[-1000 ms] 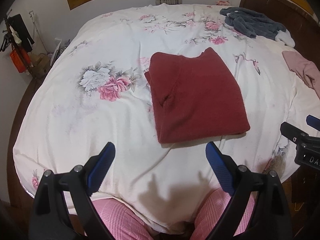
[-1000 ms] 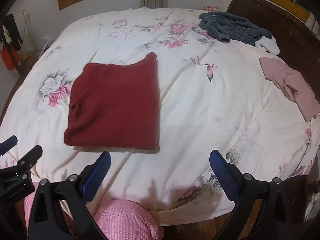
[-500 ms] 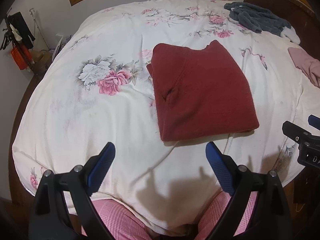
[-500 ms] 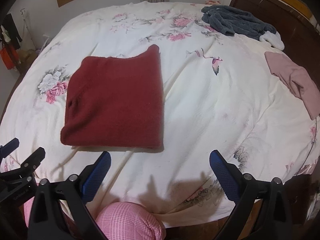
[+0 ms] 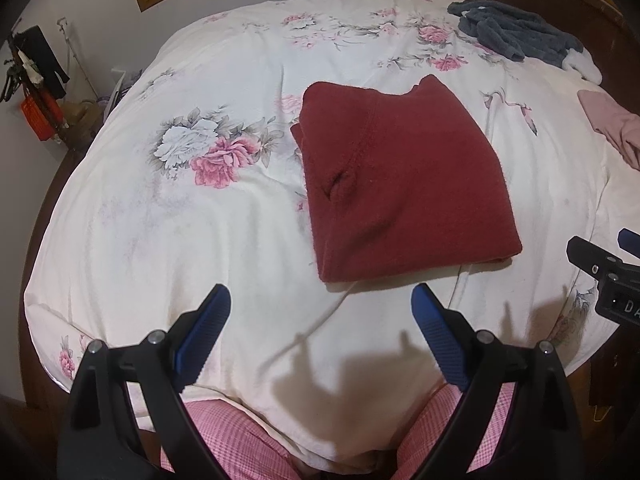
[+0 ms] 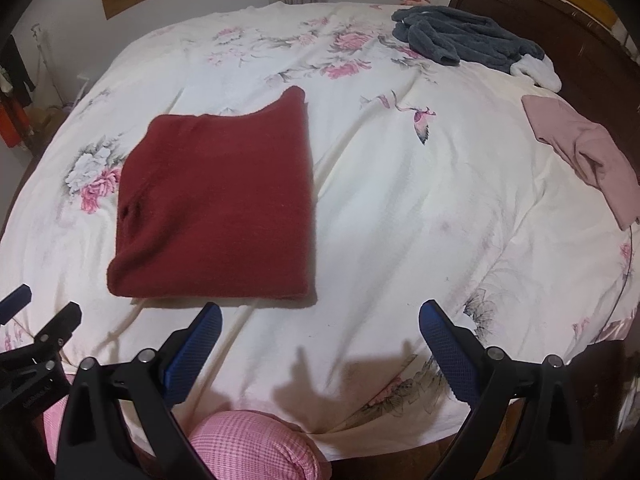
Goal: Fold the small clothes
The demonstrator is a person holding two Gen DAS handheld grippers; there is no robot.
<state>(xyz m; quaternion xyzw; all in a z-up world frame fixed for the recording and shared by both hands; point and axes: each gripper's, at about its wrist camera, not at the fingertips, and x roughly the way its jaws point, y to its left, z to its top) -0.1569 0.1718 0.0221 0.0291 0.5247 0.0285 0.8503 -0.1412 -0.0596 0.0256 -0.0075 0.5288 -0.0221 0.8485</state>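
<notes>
Over the last second we have drifted closer to the white floral-print bedspread [image 5: 248, 216], and the folded dark-red fleece top [image 6: 216, 208] lies flat and unmoved at its middle, so this piece looks finished. Our left gripper [image 5: 320, 308] and right gripper [image 6: 320, 324] hover spread wide, touching nothing.

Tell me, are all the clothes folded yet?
Not yet. The red sweater already lies folded flat on the bed. Both the left gripper and right gripper are open, holding nothing. The grey garment and pink garment are crumpled, unfolded.
</notes>
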